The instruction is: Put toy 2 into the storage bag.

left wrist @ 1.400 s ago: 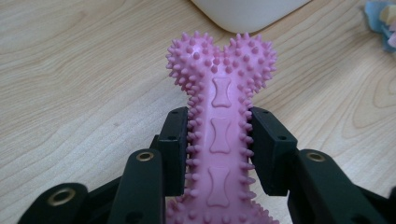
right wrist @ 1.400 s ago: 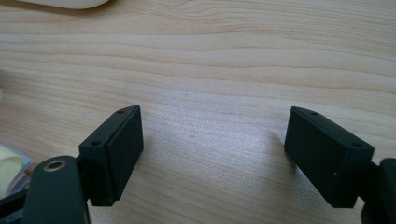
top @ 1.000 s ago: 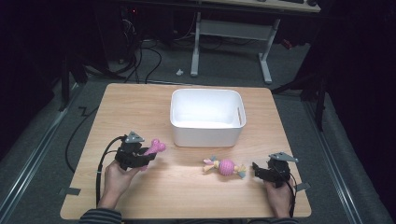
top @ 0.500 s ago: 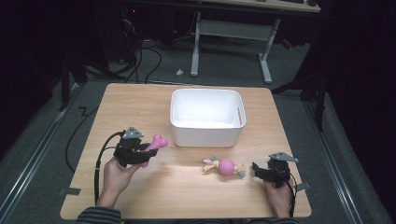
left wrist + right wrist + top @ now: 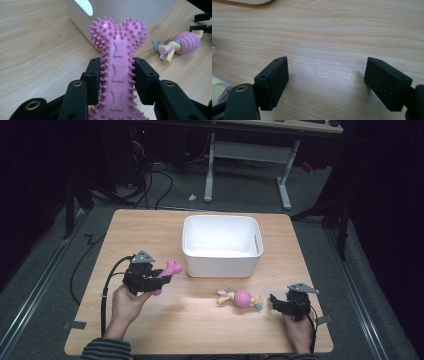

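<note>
Our left hand-held gripper (image 5: 159,281) is clamped on the pink bone (image 5: 117,67), whose long axis runs along the jaws toward the white bin (image 5: 220,246) just beyond. Our right hand-held gripper (image 5: 276,301) hangs with jaws apart, the rope ball (image 5: 241,298) lying crosswise on the counter (image 5: 150,227) just to its left.

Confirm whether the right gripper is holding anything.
No: in the right gripper view the right gripper has its jaws wide apart over bare table.
</note>
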